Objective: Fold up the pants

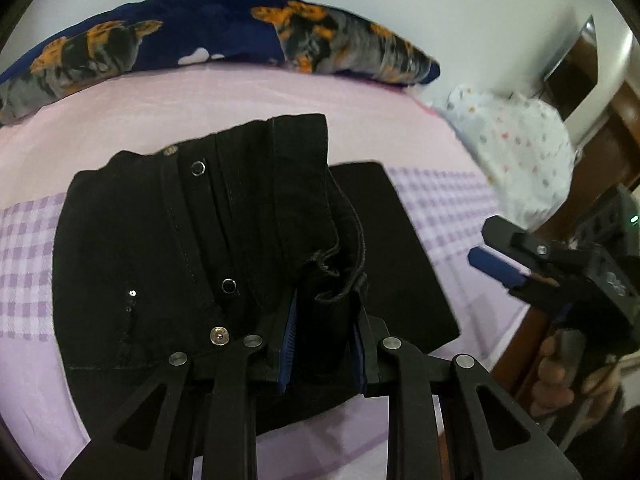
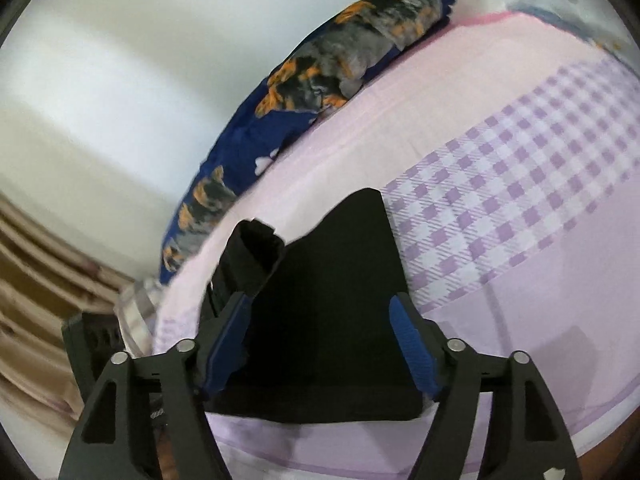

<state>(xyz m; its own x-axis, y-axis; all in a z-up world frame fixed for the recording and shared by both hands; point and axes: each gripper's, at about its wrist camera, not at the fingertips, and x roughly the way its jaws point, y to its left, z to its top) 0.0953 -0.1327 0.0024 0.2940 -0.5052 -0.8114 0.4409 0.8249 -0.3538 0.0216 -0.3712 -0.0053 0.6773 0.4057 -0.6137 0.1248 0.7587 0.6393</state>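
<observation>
On the bed (image 1: 280, 96), over a pink and lilac checked sheet: 1 pair of black pants (image 1: 168, 248), partly folded, waistband end raised toward the left side, lower layer lying flat and spreading to the right.

Item 1, left gripper (image 1: 324, 340): fingers narrowed on a bunched fold of the pants near the fly seam, cloth filling the gap between the blue pads. It is held low and level, pointing across the bed toward the blue pillow (image 1: 224, 36) by the wall.

Item 2, right gripper (image 2: 320, 344): fingers wide apart, nothing between them, poised just above the flat black panel of the pants near the bed's front edge. Seen from the left wrist view it sits off to the right, tilted, with the person's hand (image 1: 560, 376) wrapped on its handle.

Item 3, step in hand, as judged: carrying the held fold over the flat layer. To do it well, the left gripper wants a firm pinch through all layers, a low arc, and edges matched before letting go; the right gripper is best placed to pin or smooth the lower layer so it does not drag.

Item 4, white spotted bedding (image 1: 516, 148), well apart at the far right.
</observation>
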